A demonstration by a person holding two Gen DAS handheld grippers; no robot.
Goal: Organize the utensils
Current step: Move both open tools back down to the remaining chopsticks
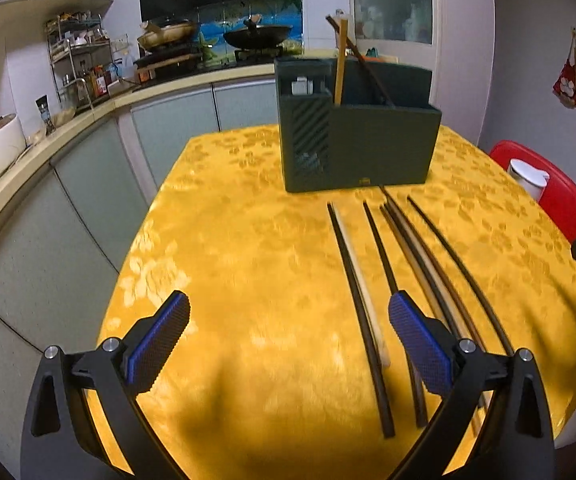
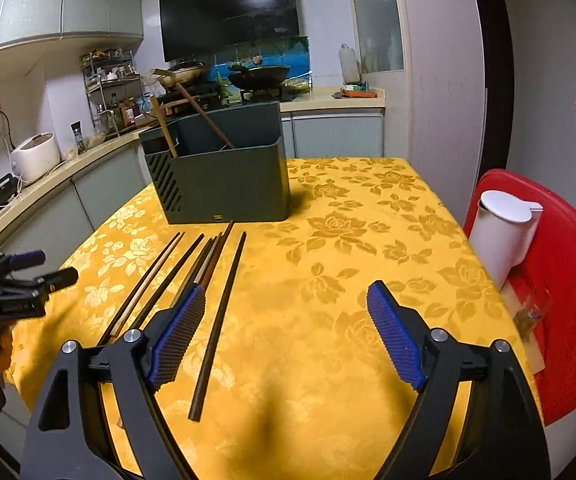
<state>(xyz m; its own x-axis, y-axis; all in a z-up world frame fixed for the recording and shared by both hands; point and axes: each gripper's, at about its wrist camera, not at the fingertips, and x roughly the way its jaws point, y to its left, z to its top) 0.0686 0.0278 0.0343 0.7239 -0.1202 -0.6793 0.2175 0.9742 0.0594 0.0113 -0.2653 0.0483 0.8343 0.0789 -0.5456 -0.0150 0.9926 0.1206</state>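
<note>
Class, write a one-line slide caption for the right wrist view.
Open right gripper over a yellow table, chopsticks lying before a green holder.

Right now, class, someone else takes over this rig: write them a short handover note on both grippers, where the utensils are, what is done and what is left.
Left gripper: open, empty, over the yellow tablecloth just left of the loose chopsticks.
Right gripper: open, empty; the rightmost chopstick lies on the cloth between its fingers, not gripped.
Green holder: upright at the far end of the table, behind the row.
Done: two chopsticks already stand in the holder, one pale, one dark.
Left: the chopsticks lying in a row in front of the holder, dark and pale mixed, still need moving in.
</note>
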